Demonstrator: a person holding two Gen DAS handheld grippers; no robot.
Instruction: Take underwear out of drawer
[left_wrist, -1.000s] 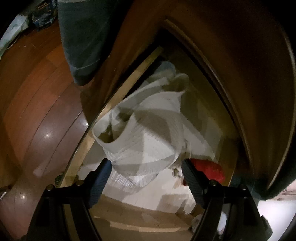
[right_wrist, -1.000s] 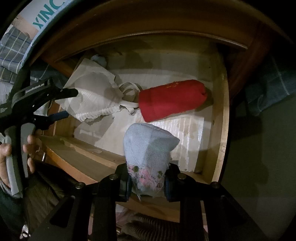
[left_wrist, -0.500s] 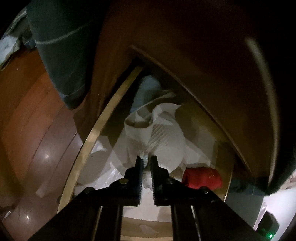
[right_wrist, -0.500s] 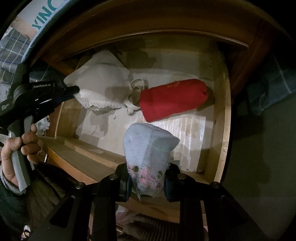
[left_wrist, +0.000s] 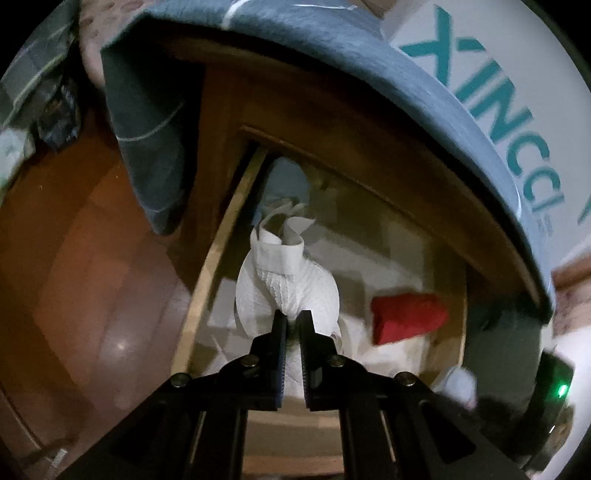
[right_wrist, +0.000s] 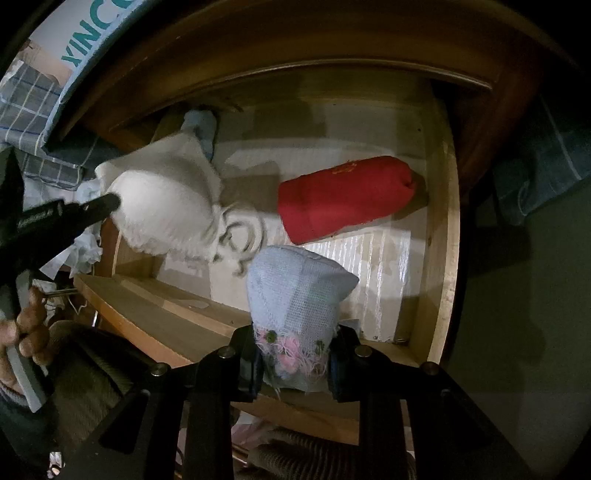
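You are holding your left gripper (left_wrist: 292, 320) over the open wooden drawer (right_wrist: 441, 236), its fingers (left_wrist: 279, 332) pressed nearly together and pinching a bunched white underwear (left_wrist: 286, 286). The white fabric is hanging just above the drawer's left side, with its waistband (a flat white strip) folding over the top of the bundle. From the right wrist view, this same white underwear (right_wrist: 166, 210) is sitting at the tip of the left gripper (right_wrist: 107, 203), looped straps dangling below it.

Your right gripper (right_wrist: 295, 360) is pinching a pale blue underwear (right_wrist: 291, 291) with pink fuzzy trim, holding it above the drawer's front edge. A red rolled garment (right_wrist: 343, 199) is lying on the drawer's pale lined floor, toward the right wall.
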